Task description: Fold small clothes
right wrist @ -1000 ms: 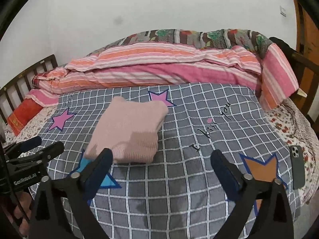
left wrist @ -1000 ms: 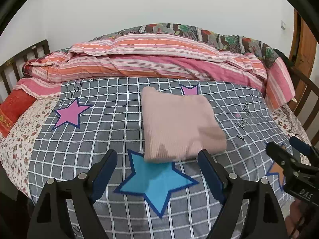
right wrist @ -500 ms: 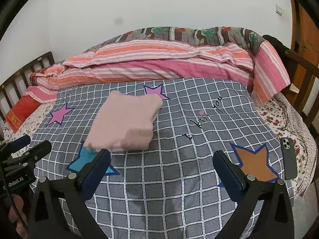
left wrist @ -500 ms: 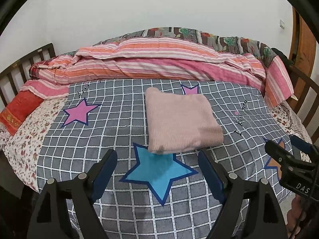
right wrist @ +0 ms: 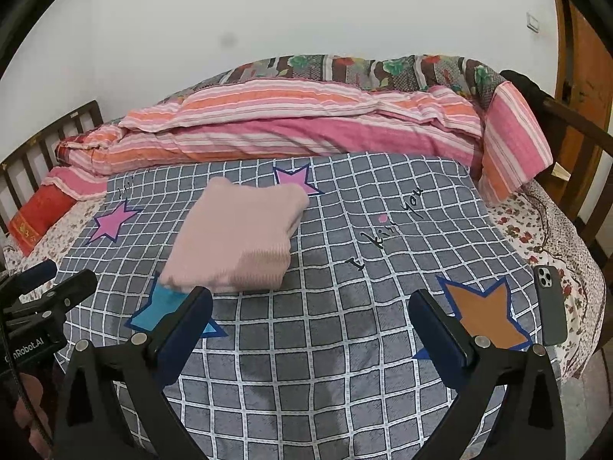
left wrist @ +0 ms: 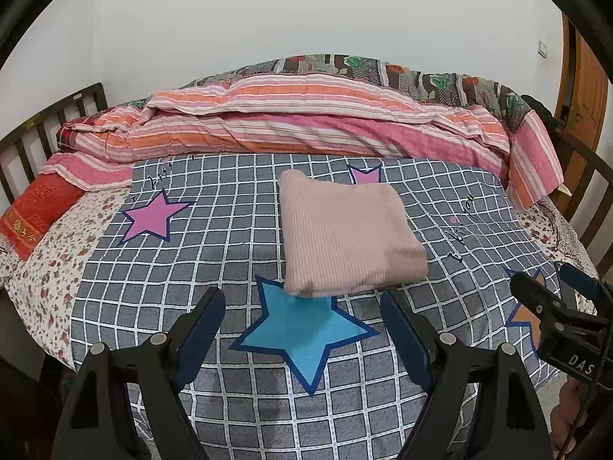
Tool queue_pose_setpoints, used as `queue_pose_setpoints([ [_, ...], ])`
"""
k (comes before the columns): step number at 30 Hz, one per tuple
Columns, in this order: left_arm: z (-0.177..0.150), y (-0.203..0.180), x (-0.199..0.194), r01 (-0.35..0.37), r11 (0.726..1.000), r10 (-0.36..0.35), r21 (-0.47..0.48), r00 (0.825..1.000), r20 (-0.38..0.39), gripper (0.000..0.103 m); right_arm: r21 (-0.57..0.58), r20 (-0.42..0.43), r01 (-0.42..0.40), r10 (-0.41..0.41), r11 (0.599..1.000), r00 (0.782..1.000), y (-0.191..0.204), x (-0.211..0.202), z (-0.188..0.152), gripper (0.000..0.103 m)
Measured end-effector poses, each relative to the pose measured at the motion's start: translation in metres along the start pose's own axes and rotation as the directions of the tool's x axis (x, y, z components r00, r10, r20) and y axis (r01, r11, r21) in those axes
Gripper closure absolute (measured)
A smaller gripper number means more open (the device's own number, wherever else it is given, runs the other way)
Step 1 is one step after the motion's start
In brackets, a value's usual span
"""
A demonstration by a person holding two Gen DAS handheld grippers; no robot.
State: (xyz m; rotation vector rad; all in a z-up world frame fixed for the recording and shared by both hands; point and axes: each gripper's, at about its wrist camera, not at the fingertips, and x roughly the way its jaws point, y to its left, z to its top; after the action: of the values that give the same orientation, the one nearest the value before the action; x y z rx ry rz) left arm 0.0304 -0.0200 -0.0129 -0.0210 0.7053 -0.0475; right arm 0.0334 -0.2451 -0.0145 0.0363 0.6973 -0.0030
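Note:
A pale pink ribbed garment (left wrist: pixel 346 234) lies folded into a compact rectangle on the grey checked bed cover (left wrist: pixel 184 268), its near edge over a blue star. It also shows in the right wrist view (right wrist: pixel 239 239). My left gripper (left wrist: pixel 302 318) is open and empty, held back from the garment's near edge. My right gripper (right wrist: pixel 312 320) is open and empty, to the right of the garment and apart from it. The right gripper also shows at the right edge of the left wrist view (left wrist: pixel 551 299), and the left gripper shows at the left edge of the right wrist view (right wrist: pixel 49 283).
A rolled pink and orange striped duvet (left wrist: pixel 306 122) lies along the far side of the bed. A red cushion (left wrist: pixel 36 207) sits at the left by the wooden bed rail (left wrist: pixel 49 122). A dark phone (right wrist: pixel 549 304) lies at the right edge of the bed. A wooden door (right wrist: pixel 586 46) stands at far right.
Both grippers have drawn back and risen away from the folded garment, so it looks smaller and farther. The garment has not moved. Both grippers stay open.

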Motion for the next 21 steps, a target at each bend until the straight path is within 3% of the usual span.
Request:
queue_pose_setpoints([
  [21, 0.0032, 0.0046, -0.0024, -0.004, 1.000, 0.004, -0.009, 1.000, 0.004, 0.021, 0.005, 0.003, -0.002, 0.002, 1.000, 1.000, -0.0024, 0.0007, 0.0003, 0.002],
])
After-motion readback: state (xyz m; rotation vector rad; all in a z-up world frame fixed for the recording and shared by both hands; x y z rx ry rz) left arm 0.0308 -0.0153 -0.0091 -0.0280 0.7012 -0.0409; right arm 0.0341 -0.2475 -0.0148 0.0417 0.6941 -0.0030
